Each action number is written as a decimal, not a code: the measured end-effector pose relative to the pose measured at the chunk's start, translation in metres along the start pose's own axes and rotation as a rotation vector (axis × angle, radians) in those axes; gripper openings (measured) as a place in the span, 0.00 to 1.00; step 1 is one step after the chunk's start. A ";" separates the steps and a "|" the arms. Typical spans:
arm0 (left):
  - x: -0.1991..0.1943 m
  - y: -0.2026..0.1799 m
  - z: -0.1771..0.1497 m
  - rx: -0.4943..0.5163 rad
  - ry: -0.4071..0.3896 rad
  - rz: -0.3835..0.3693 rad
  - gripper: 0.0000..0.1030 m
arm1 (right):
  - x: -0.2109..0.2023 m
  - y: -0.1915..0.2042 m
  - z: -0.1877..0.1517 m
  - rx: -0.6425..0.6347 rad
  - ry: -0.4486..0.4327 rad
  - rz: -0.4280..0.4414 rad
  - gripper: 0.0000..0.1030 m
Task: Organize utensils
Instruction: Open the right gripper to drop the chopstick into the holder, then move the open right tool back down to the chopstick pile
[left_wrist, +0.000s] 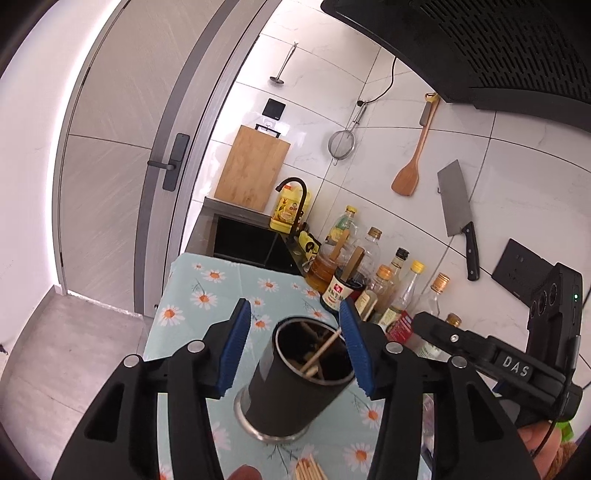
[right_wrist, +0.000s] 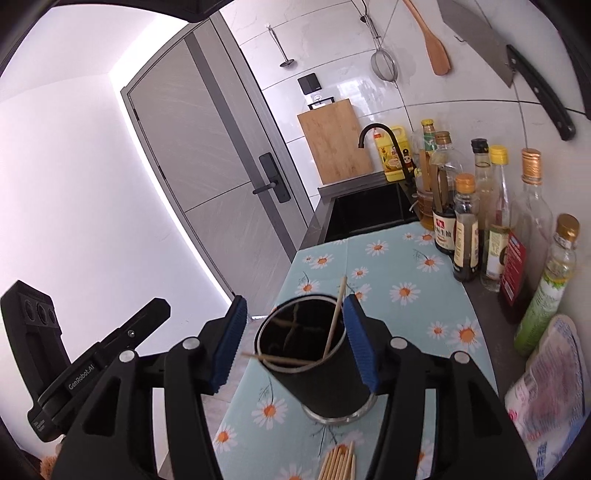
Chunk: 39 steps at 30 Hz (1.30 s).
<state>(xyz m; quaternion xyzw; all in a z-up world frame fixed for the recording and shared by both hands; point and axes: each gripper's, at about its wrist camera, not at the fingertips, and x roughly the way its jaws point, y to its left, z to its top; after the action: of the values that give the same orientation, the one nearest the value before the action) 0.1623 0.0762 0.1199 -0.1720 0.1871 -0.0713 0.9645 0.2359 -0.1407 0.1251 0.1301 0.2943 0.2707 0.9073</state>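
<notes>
You are holding both tongs, left (left_wrist: 295, 347) and right (right_wrist: 295, 341), spread around the black cylindrical utensil holder (left_wrist: 291, 384), wooden chopsticks (right_wrist: 334, 325) standing inside; loose chopsticks (right_wrist: 340, 463) are lying at 6 o'clock.

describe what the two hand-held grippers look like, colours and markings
Both are matte black plastic with silver round pivot pins and blue ribbed finger pads. The left hand-held gripper is printed "GenRobot.AI" on its side bar. The right hand-held gripper shows "DAS" lettering, a small green light and a thin black cable.
</notes>
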 end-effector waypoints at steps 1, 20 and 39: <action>-0.006 0.000 -0.001 -0.001 0.009 -0.001 0.48 | -0.007 -0.001 -0.003 0.011 0.014 0.010 0.58; -0.019 -0.011 -0.104 0.068 0.541 0.079 0.72 | 0.012 -0.049 -0.102 0.056 0.611 -0.126 0.58; 0.015 0.022 -0.189 -0.005 0.935 0.164 0.82 | 0.099 -0.067 -0.152 0.036 0.992 -0.229 0.58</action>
<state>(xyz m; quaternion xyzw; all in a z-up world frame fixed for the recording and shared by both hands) 0.1046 0.0359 -0.0575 -0.1082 0.6143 -0.0642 0.7790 0.2389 -0.1277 -0.0672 -0.0316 0.7069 0.1934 0.6796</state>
